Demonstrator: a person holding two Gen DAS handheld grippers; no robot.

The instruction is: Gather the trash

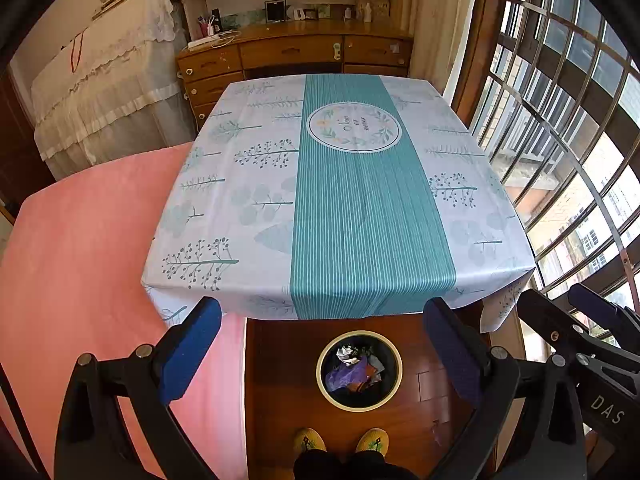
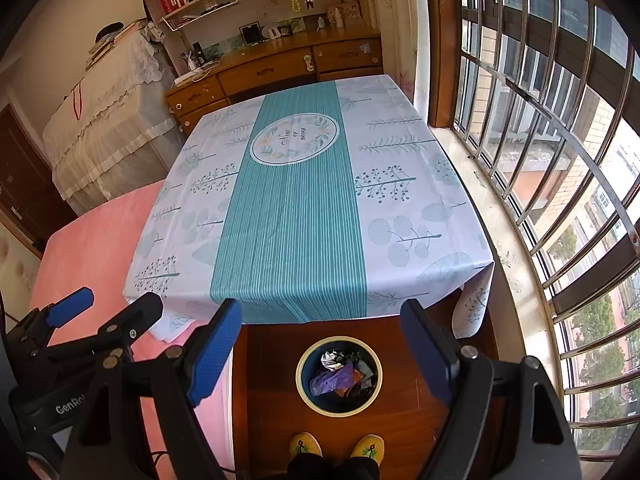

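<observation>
The landmark here is the trash bin (image 1: 359, 371), a round dark bin with a pale rim that stands on the wooden floor (image 1: 280, 380) just in front of the near edge of the table (image 1: 360, 208). Inside the bin lies the trash (image 1: 352, 372): a crumpled white piece, a purple plastic piece and some darker scraps, all below the rim.

Beyond the bin, the table is covered with a tablecloth with a teal stripe in the middle, and in both views no loose item shows on it. On the floor around the bin I also see nothing to pick up. On the near side of the bin are the person's two yellow slippers (image 1: 340, 440), and to the left of the bin lies a pink bed cover (image 1: 100, 260).

The left gripper (image 1: 322, 352) hangs above the bin with its blue fingers wide apart and nothing between them. The right gripper (image 2: 322, 354) is in the same state — fingers apart, empty, above the bin.

My judgement is that the task is near its end or finished: the trash that shows is already in the bin. What is left, if anything, would be out of these views — I cannot tell.
</observation>
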